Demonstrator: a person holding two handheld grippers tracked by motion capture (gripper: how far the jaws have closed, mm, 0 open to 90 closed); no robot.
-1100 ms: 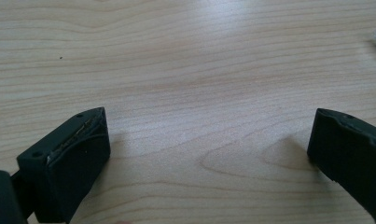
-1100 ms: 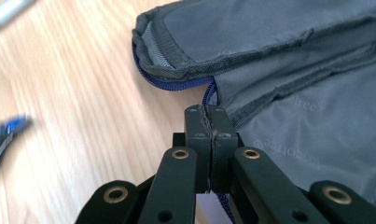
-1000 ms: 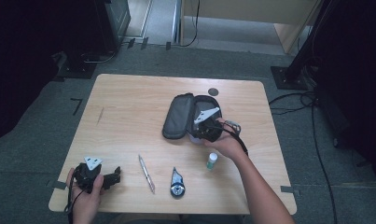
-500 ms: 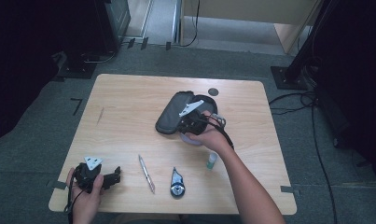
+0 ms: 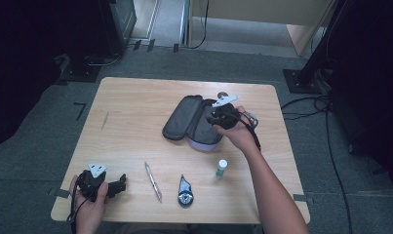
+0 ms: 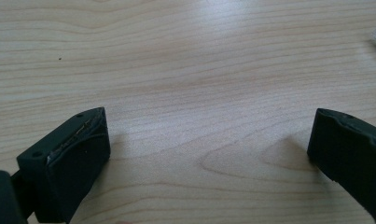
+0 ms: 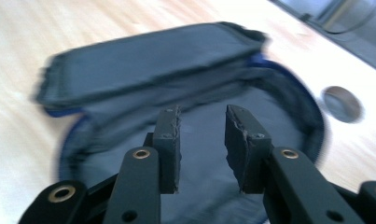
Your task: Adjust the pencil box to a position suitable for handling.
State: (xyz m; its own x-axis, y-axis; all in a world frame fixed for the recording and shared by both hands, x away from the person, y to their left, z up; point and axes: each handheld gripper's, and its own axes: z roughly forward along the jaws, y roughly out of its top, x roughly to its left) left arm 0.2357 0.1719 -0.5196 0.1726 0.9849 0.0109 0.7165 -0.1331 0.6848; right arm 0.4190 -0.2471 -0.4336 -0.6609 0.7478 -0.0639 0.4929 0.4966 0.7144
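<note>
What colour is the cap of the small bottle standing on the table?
White, on a green bottle; the high view shows it best.

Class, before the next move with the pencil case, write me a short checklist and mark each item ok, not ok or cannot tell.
1. Pencil case lies open: ok.
2. Right tool empty, jaws slightly apart over the case: ok.
3. Left tool wide open, empty, over bare table: ok.
4. Pen, small bottle and the round-bodied item lie apart, free to pick: ok.
5. Case interior empty: cannot tell, picture blurred.
</note>
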